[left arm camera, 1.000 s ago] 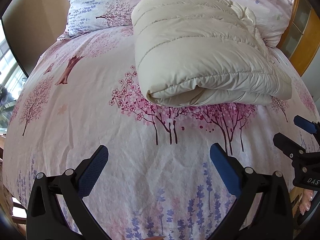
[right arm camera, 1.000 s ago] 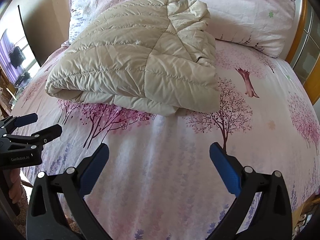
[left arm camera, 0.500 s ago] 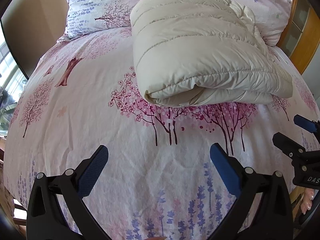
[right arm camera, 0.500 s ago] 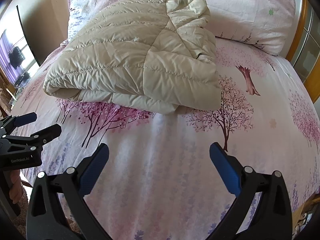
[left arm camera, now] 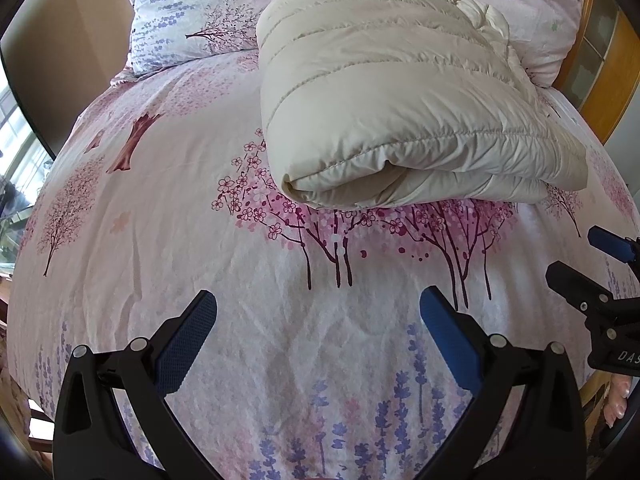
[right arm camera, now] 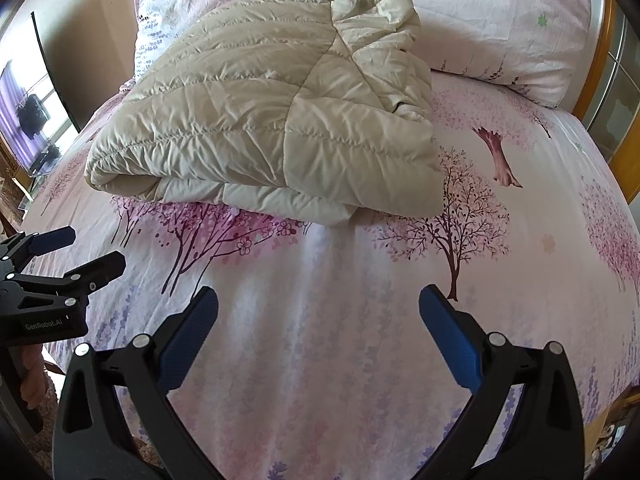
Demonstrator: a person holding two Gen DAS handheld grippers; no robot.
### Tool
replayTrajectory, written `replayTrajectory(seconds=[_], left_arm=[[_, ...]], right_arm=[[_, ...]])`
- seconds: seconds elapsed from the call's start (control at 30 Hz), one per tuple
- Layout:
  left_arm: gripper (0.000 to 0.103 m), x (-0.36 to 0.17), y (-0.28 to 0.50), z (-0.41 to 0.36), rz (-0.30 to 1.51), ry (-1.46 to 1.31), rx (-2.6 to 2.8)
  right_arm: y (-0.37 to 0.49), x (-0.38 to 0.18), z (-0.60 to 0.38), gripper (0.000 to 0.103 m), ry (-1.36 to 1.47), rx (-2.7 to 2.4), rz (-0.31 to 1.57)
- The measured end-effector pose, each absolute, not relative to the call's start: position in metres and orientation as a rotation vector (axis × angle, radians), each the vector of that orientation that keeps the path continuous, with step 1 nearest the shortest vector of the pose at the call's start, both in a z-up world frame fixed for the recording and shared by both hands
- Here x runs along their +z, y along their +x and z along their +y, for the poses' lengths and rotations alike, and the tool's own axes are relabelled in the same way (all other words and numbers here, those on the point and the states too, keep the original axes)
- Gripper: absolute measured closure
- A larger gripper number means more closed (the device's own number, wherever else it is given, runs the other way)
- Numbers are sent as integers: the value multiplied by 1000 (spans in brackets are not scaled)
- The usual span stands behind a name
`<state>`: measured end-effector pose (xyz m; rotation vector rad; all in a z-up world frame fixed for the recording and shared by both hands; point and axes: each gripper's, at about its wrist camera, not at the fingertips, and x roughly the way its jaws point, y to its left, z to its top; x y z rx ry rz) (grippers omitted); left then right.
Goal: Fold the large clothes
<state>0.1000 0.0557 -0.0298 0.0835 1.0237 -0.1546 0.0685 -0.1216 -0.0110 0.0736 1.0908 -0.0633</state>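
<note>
From the left wrist view, we see the left hand-held gripper spread wide with nothing between its blue pads, hovering over the bed with its pink tree-print cover. Ahead of it and slightly to its right lies the folded cream quilted jacket, its rolled edge facing us, resting on the cover and reaching back to the pillow. At the far right edge the right hand-held gripper shows side-on, its fingers apart and empty.

From the right wrist view, we see the right hand-held gripper equally wide open and holding nothing. The jacket lies ahead and a little to its left, well apart from the fingertips. The left hand-held gripper sits at the left edge; its fingers seem parted, though the angle is poor.
</note>
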Motion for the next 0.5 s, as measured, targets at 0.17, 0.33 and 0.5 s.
replayTrajectory(seconds=[0.17,0.33,0.5], left_arm=[[1,-31,100,54,1026,85,-155],[1,-31,101,54,1024,87,-154],[1,-31,100,53,1021,86,-151]], right_arm=[[69,-12,-122,2,76,-64,1091],[69,-12,-122,2,77,-63,1093],[69,-13,-123,2,76,-62,1096]])
